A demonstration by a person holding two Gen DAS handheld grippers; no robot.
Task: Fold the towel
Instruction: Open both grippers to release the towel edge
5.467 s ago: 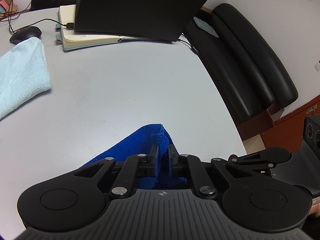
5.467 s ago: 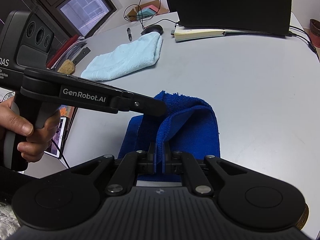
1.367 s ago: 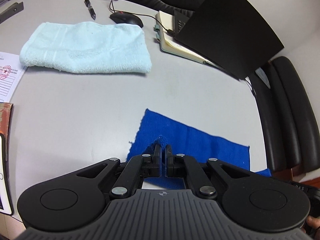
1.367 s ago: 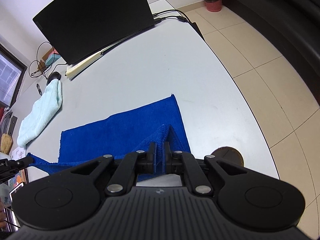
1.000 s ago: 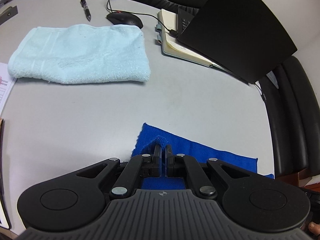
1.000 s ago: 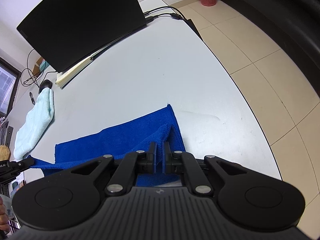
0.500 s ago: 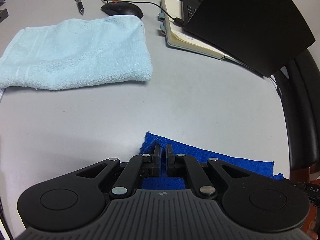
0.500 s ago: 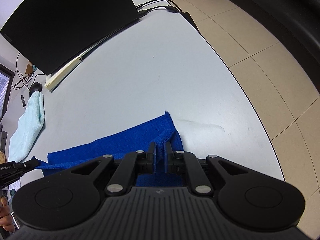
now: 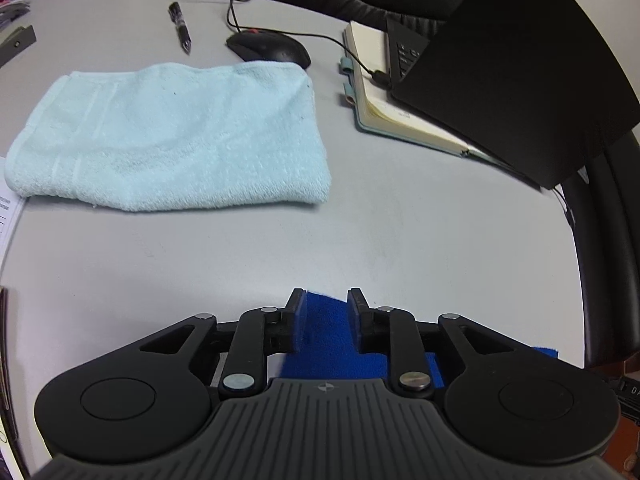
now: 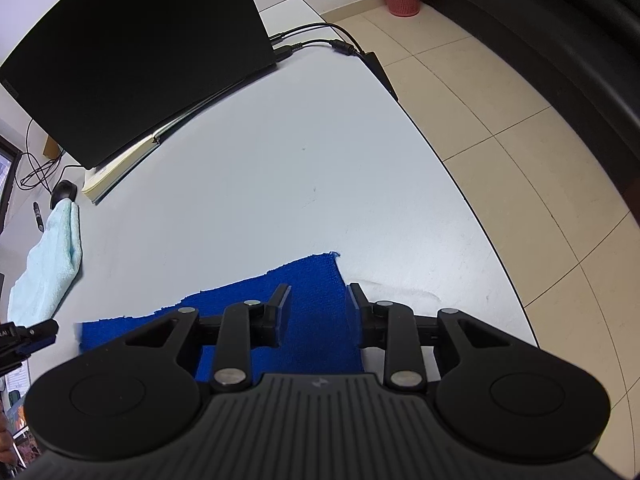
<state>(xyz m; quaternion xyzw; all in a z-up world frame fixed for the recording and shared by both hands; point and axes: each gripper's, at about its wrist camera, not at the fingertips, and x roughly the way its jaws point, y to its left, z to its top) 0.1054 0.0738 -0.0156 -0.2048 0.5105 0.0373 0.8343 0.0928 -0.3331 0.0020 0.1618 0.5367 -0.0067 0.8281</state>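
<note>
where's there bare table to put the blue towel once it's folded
The widest bare stretch of the table runs from the blue towel up to the laptop and across to the table's floor-side edge. A narrower strip lies between the blue towel and the light blue towel. Behind that towel it is crowded: mouse, pen, notebook, cables.

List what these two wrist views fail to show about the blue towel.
- Left wrist view: most of the blue towel is hidden behind the left tongs.
- Right wrist view: its near edge is hidden under the right tongs, so neat alignment is unclear.
</note>
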